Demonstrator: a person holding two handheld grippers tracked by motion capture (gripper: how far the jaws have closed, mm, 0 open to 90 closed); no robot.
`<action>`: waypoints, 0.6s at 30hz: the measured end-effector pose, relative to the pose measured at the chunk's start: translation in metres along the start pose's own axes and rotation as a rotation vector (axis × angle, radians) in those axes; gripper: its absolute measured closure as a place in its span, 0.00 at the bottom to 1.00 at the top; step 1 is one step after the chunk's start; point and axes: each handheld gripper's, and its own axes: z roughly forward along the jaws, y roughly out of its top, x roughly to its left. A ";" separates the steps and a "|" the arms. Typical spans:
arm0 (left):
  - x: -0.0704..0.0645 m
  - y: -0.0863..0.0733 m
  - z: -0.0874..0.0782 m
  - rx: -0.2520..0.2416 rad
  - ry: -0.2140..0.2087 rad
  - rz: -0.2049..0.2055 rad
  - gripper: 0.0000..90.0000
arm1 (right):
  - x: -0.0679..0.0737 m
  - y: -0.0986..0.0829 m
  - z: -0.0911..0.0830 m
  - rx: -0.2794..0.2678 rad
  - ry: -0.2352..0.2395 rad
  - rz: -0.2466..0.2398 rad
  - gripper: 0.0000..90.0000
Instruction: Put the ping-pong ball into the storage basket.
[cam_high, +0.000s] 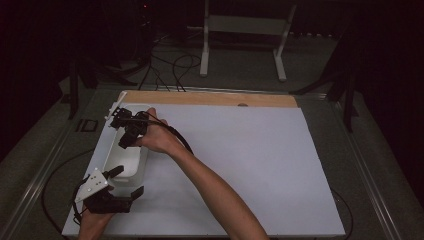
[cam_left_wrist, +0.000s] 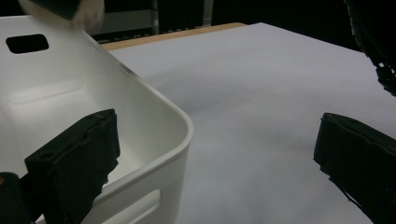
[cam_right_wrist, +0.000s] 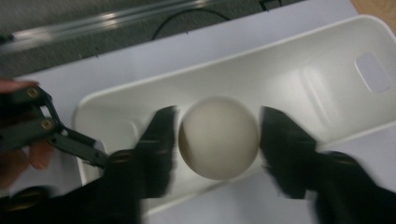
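Note:
A white ball hangs between the two black jaws of my right gripper over the white bin. The jaws are blurred and stand a sliver off the ball on each side, so the gripper is open. In the high view the right gripper points down into the bin at the table's left. The ball also appears above the bin's rim in the left gripper view. My left gripper is open and straddles the bin's near corner, one jaw inside and one over the table.
A white sheet covers the table, with a wooden strip along its far edge. The bin has handle slots in its end walls. Cables and a white frame lie on the floor beyond.

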 end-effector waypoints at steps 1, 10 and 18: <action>0.000 0.000 0.000 0.000 0.000 0.000 0.01 | 0.000 0.000 0.001 -0.005 -0.003 0.005 0.21; 0.000 0.000 0.000 -0.001 -0.002 -0.002 0.01 | 0.000 -0.001 0.001 0.004 -0.027 0.024 0.11; 0.000 0.000 0.000 -0.001 -0.002 -0.002 0.01 | 0.000 -0.002 0.001 0.013 -0.020 0.013 0.11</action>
